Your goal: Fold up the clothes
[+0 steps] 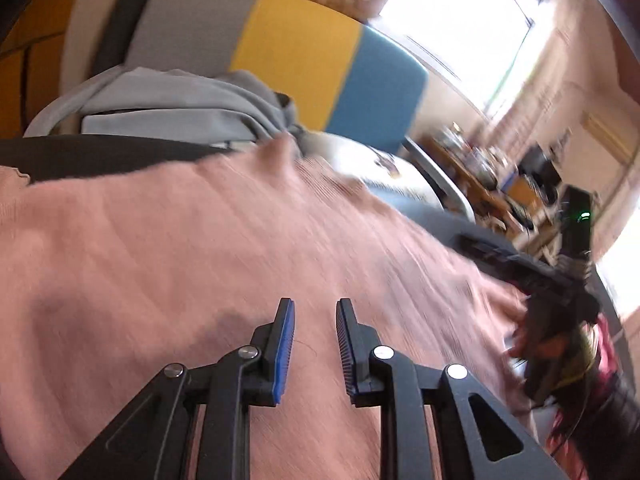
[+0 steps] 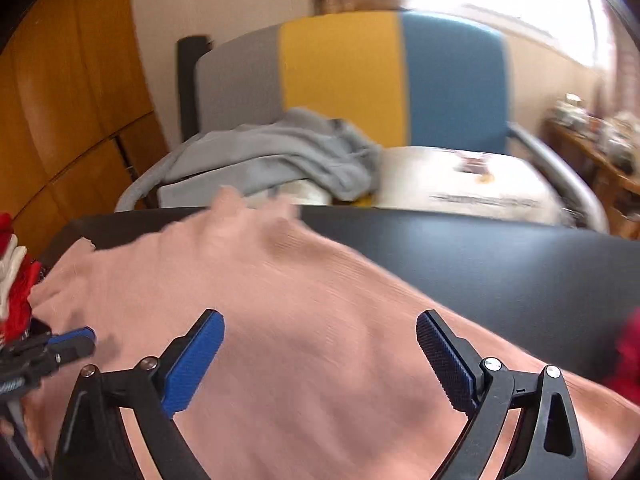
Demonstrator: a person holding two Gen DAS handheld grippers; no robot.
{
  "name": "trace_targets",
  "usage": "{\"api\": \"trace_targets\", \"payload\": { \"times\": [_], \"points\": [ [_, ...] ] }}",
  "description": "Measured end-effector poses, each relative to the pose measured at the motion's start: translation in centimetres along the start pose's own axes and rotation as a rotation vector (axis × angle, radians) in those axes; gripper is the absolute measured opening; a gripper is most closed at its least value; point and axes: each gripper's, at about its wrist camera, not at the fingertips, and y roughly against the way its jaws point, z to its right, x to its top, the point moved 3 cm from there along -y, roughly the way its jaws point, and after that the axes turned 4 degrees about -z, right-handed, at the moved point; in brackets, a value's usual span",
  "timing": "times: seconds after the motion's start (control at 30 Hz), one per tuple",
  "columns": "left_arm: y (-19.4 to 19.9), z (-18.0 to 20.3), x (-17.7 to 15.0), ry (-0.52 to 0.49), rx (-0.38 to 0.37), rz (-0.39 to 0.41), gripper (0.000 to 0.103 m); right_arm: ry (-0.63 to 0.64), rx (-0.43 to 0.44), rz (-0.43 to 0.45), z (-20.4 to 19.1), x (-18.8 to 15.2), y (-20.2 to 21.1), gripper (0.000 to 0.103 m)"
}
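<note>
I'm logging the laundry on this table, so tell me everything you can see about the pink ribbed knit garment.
The pink ribbed knit garment is a soft salmon-pink fabric with fine ribs, spread mostly flat over the dark table. Its far edge is bunched into small raised peaks, with a ragged-looking corner at the far left. It fills most of both wrist views. The left gripper hovers over it with a narrow gap between its fingers; the right gripper is wide open above it. Neither clearly grips it. Motion blur hides sleeves, neckline and any seams.
</note>
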Motion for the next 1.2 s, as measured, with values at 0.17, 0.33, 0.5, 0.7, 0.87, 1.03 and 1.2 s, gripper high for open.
{"api": "trace_targets", "payload": {
  "times": [0.17, 0.33, 0.5, 0.7, 0.87, 1.03, 1.2],
  "points": [
    [-1.3, 0.4, -3.0, -0.002, -0.017, -0.056, 0.021, -0.157, -0.215, 0.027, 13.2, -6.9, 11.1, 0.094],
    [-1.4, -0.9, -3.2, 0.108, -0.09, -0.059, 0.021, -0.394, -0.403, 0.023, 25.6, -14.7, 19.5, 0.076],
    [-1.5, -0.8, -3.5, 0.113, -0.093, -0.054, 0.021, -0.535, -0.434, 0.001, 32.3, -19.3, 21.2, 0.059],
    [-1.6, -0.8, -3.8, 0.121, -0.097, -0.049, 0.021, -0.55, -0.352, 0.006, 34.7, -19.1, 19.5, 0.059],
    [-1.6, -1.0, -3.8, 0.142, -0.116, -0.044, 0.021, -0.496, -0.386, -0.113, 34.2, -19.8, 17.9, 0.017],
    [-1.6, -1.1, -3.8, 0.155, -0.133, -0.04, 0.021, -0.5, -0.329, -0.181, 32.7, -19.6, 18.5, 0.009],
    [-1.2, -1.8, -4.1, 0.171, -0.158, -0.035, 0.021, -0.564, -0.081, -0.112, 28.8, -16.3, 20.5, 0.009]
  ]
}}
